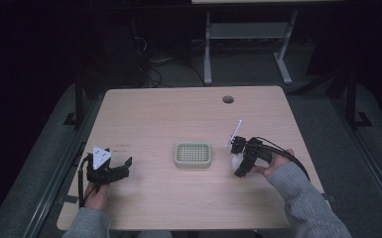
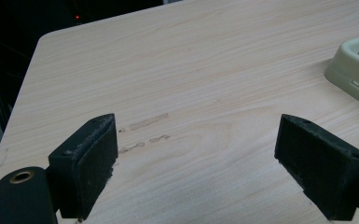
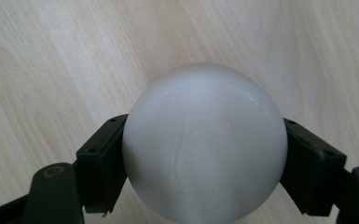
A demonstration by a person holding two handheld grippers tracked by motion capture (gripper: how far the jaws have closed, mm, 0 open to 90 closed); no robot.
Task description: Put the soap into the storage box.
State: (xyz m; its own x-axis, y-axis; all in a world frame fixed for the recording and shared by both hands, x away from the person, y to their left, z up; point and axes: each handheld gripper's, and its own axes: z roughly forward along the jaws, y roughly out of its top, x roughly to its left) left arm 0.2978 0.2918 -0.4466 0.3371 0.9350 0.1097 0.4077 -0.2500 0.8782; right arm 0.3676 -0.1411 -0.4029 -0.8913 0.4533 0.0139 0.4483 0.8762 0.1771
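From the high view we get the whole layout: a light wooden table (image 1: 188, 124) with a pale green soap dish (image 1: 192, 154) sitting near the middle, its slotted grid top bare, nothing lying in it. Our left gripper (image 1: 113, 170) rests at the left side, well apart from the dish, with the grey three-cornered plate on top. Our right gripper (image 1: 237, 157) is over at the right of the dish, pointed downward at the table, and a bit of something white, the ball (image 1: 234, 161), peeks out by its tips. From up here we can't really tell what that white thing is or how tightly it's held.

The left gripper view settles the left side: the left gripper (image 2: 196, 156) has its two black jaws spread wide with only bare wood grain and a few faint smudges between them. A corner of the soap dish (image 2: 356, 70) pokes in at the right edge, off beyond the jaws.

The right gripper view shows what the high view hides: a smooth white ball (image 3: 204, 142), round and matte, sits squarely between the jaws of the right gripper (image 3: 204, 161). Both pads press against its sides, so it's pinched left and right, with the table surface (image 3: 51, 56) behind it.
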